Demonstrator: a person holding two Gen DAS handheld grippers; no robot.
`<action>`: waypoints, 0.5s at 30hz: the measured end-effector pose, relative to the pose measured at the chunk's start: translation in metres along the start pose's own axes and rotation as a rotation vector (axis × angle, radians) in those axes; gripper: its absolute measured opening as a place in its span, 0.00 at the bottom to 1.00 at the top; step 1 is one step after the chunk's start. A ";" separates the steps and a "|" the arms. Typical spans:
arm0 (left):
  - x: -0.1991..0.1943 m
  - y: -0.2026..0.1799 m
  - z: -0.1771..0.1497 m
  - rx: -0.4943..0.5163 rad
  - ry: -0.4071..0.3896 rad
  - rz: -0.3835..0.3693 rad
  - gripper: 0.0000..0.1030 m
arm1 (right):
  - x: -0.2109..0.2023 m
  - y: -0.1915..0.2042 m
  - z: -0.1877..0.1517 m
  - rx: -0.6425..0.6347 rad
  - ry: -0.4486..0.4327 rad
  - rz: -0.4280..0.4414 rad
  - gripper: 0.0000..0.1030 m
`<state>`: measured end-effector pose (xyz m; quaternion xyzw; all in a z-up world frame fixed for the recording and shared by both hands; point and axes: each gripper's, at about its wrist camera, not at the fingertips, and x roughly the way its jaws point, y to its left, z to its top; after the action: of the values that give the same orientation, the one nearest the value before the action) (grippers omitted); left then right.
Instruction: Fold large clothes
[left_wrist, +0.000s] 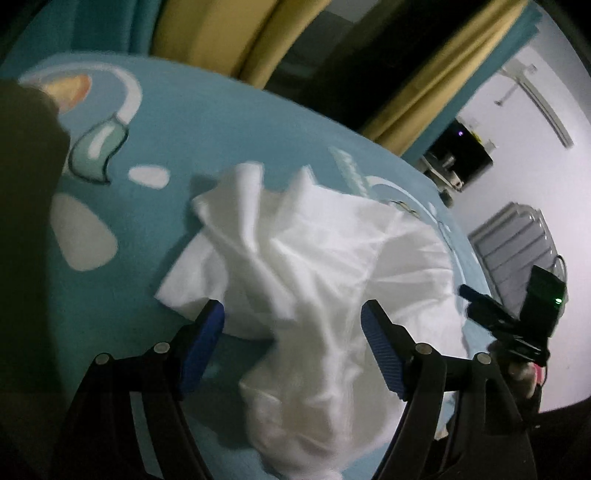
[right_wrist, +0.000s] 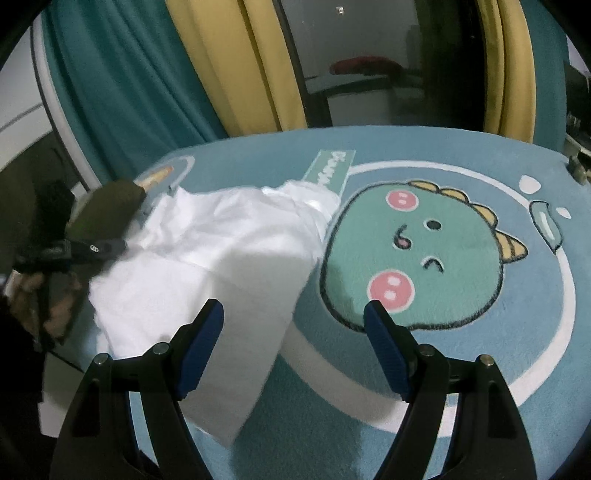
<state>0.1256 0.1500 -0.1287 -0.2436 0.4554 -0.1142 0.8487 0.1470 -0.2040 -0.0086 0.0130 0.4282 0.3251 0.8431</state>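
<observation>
A white garment (left_wrist: 317, 280) lies crumpled on a blue cartoon rug (left_wrist: 192, 122). My left gripper (left_wrist: 291, 314) is open just above the garment's near part, its blue pads (left_wrist: 207, 343) either side of a raised fold. In the right wrist view the same garment (right_wrist: 221, 266) lies at the left of the rug (right_wrist: 535, 332), smoother there. My right gripper (right_wrist: 293, 314) is open, with the garment's right edge between its fingers and nothing gripped. The other gripper shows at the far right of the left wrist view (left_wrist: 517, 317) and at the far left of the right wrist view (right_wrist: 74, 251).
The rug carries a green dinosaur face (right_wrist: 417, 258). Teal and yellow curtains (right_wrist: 229, 62) hang behind it, with a dark window (right_wrist: 369, 59). A white wall (left_wrist: 517, 192) and a black device (left_wrist: 461, 147) stand beyond the rug's right end. A dark sleeve (left_wrist: 26, 221) fills the left edge.
</observation>
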 end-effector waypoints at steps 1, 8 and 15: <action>0.001 0.004 -0.001 -0.008 -0.027 -0.034 0.77 | -0.001 0.001 0.002 0.000 -0.006 0.006 0.76; 0.016 -0.006 0.001 -0.035 0.031 -0.177 0.79 | 0.017 0.002 0.009 -0.009 0.007 0.034 0.76; 0.023 -0.030 0.000 0.008 0.064 -0.232 0.82 | 0.062 0.005 0.003 0.007 0.101 0.020 0.76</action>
<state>0.1396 0.1149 -0.1299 -0.2874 0.4505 -0.2212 0.8158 0.1733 -0.1646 -0.0495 0.0040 0.4712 0.3323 0.8170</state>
